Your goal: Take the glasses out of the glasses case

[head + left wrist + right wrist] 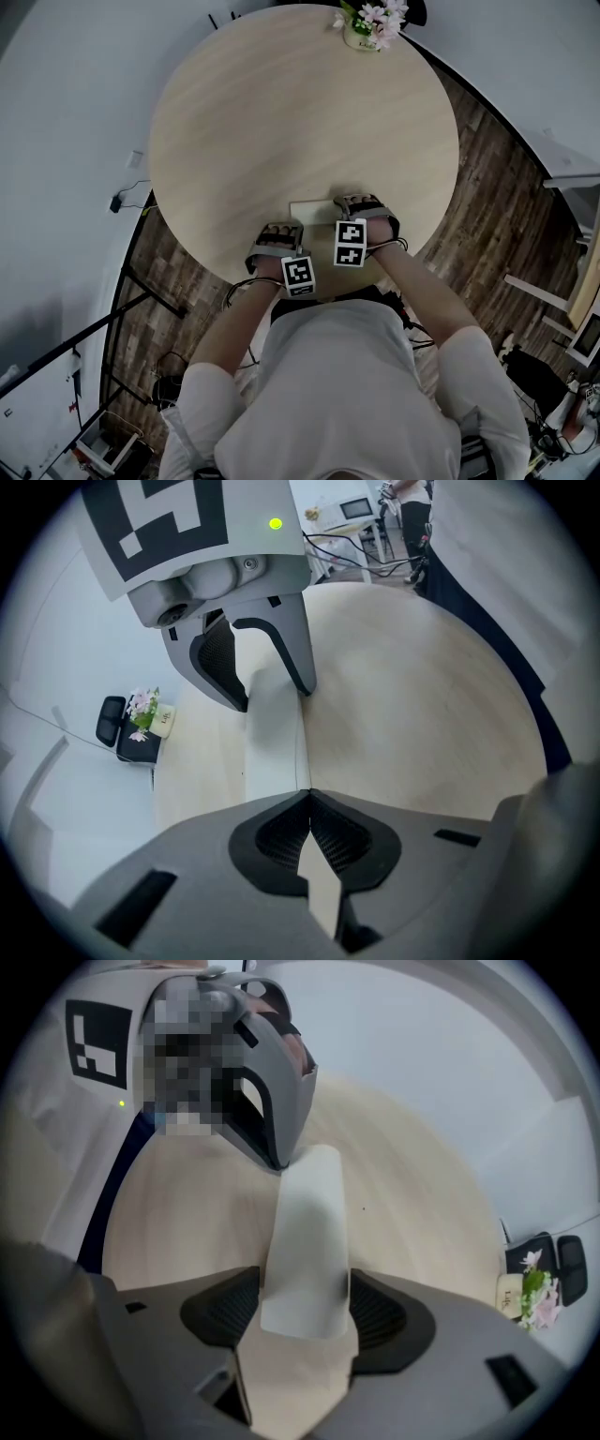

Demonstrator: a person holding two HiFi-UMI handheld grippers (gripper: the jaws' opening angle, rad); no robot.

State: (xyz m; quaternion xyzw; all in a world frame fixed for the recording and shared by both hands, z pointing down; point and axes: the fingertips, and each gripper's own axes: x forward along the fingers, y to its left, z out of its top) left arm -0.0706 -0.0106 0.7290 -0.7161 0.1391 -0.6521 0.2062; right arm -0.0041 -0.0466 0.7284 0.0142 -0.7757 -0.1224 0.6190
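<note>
Right now, in the head view, the round table (300, 112) fills the middle, and both hands work at its 6 o'clock edge. Farthest left, the left gripper (278, 231) points steeply down at the left end of the glasses case (312, 208). In the left gripper view its jaws stand closed, the tips meeting right at the case's near end. Whether they pinch any of the case there I cannot tell.

Next comes the case itself, a pale oblong lying flat on the wood (lid down, as far as the views show). Its length runs from 9 to 3 o'clock, just inside the rim.

Over its right end sits the right gripper (305, 1283), with its jaws spread wide and the case's rounded end between the two pads. The case nearly fills the gap, with one pad just beside each long side, and no squeeze shows.

Farther right and across the table, at about 1 o'clock on the rim, stands a small flower pot (367, 28) with pink and white blossoms.
</note>
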